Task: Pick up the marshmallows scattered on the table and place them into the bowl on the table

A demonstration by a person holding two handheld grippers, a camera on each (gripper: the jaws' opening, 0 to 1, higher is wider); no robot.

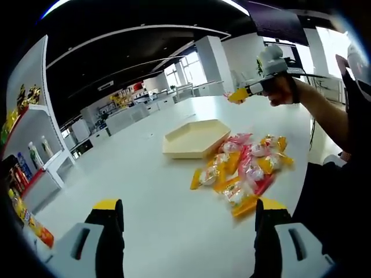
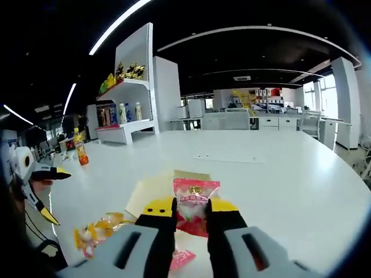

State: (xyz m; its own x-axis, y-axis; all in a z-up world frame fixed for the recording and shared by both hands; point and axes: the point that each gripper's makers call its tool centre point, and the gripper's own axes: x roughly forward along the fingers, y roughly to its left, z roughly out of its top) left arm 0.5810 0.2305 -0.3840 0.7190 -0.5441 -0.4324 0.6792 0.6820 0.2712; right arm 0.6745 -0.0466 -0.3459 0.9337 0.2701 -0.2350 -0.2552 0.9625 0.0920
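White worktop [image 1: 168, 202] carries a cream bowl [image 1: 194, 139] with marshmallows [image 1: 246, 168] heaped just beside it. Right tool [image 2: 191, 211] clamps a pink packet [image 2: 194, 205] above the bowl – lower before releasing (avoids bouncing). Left tool [image 1: 188, 217] gapes wide, carrying nothing.

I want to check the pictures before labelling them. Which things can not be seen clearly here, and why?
- Bowl, right gripper view: the held pink marshmallow packet and the right gripper cover much of it, so its inside is hidden.
- Packet pile, left gripper view: packets overlap, so no count.
- Shelf items, right gripper view: too small to identify.
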